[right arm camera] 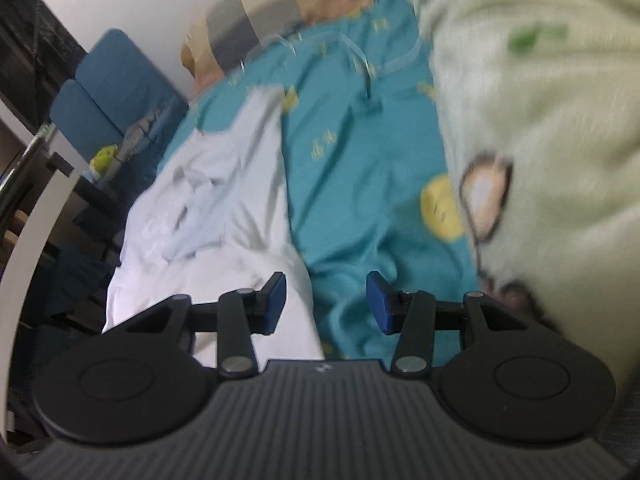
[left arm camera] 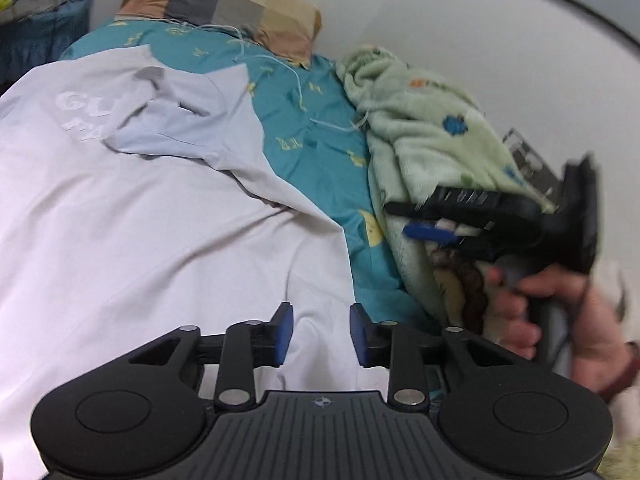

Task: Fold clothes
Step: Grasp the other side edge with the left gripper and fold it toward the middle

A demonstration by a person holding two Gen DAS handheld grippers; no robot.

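A white T-shirt (left arm camera: pixel 140 220) with pale lettering lies rumpled on the teal bedsheet (left arm camera: pixel 320 140), its upper part bunched into folds. My left gripper (left arm camera: pixel 322 332) hovers over the shirt's lower right part, open, with nothing pinched between the blue pads. In the left wrist view a hand (left arm camera: pixel 560 320) holds my right gripper (left arm camera: pixel 400 220) at the right, above the green blanket. The right wrist view shows the right gripper (right arm camera: pixel 327 304) open over the shirt's (right arm camera: pixel 224 184) right edge and the sheet (right arm camera: pixel 360 160), with nothing between its pads.
A pale green fleece blanket (left arm camera: pixel 420 120) with cartoon prints is heaped along the right of the bed (right arm camera: pixel 540 120). A checked pillow (left arm camera: pixel 224 4) sits at the head by the white wall. A blue chair (right arm camera: pixel 116 92) stands left of the bed.
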